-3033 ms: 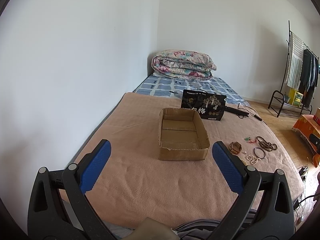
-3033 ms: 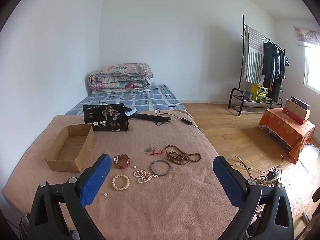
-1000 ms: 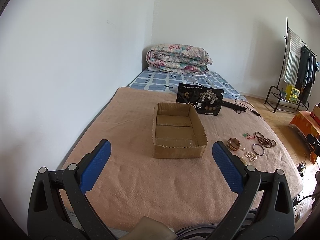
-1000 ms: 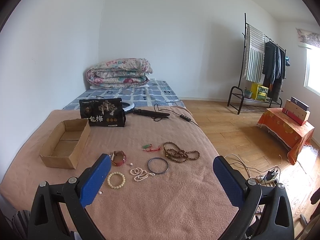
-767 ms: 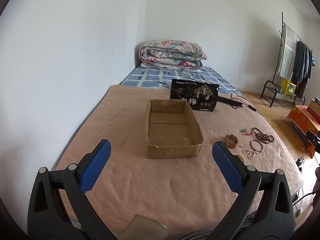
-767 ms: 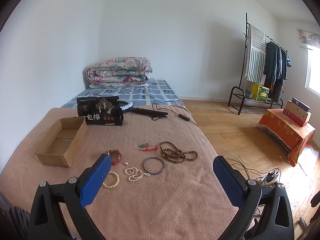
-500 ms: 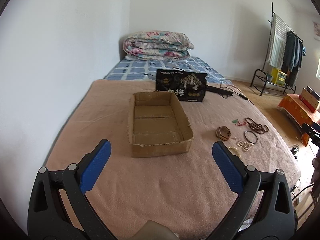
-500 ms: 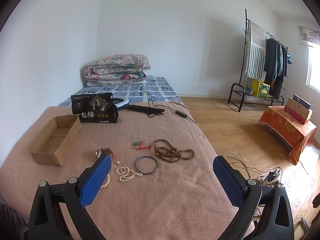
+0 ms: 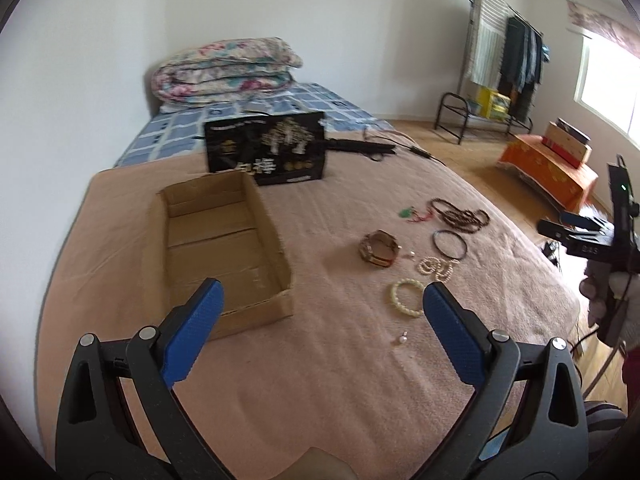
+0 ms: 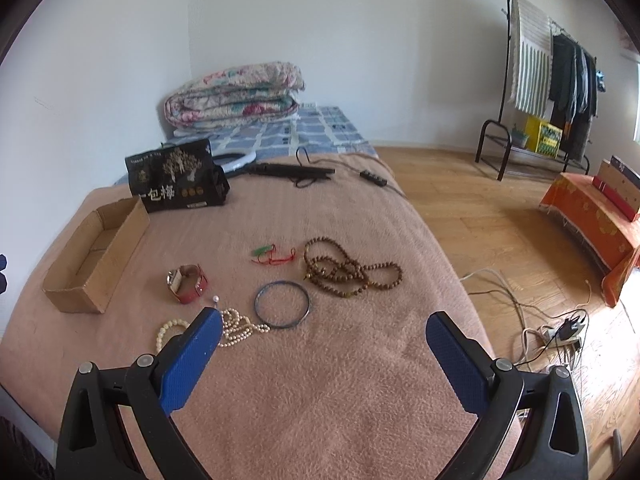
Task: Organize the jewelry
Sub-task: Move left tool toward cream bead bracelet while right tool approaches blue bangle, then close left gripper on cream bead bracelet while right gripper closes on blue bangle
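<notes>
Jewelry lies loose on a pink blanket: a brown bead necklace (image 10: 344, 270), a dark bangle (image 10: 282, 304), a red watch (image 10: 188, 283), a pearl strand (image 10: 236, 326), a cream bead bracelet (image 9: 405, 297), a red-green cord (image 10: 272, 255) and a small pearl (image 9: 401, 337). An empty cardboard box (image 9: 222, 248) sits left of them; it also shows in the right wrist view (image 10: 96, 256). My left gripper (image 9: 323, 316) is open above the blanket between box and jewelry. My right gripper (image 10: 322, 350) is open in front of the jewelry.
A black printed bag (image 9: 266, 152) stands behind the box. A folded quilt (image 10: 236, 94) lies at the bed's far end. Black cables (image 10: 304, 172) cross the blanket. A clothes rack (image 10: 552, 80) and an orange-covered stand (image 10: 592, 216) are on the wooden floor at right.
Both grippers have moved forward and lower over the bed. The left view has swung right, bringing the jewelry nearer its centre. Both stay open.
</notes>
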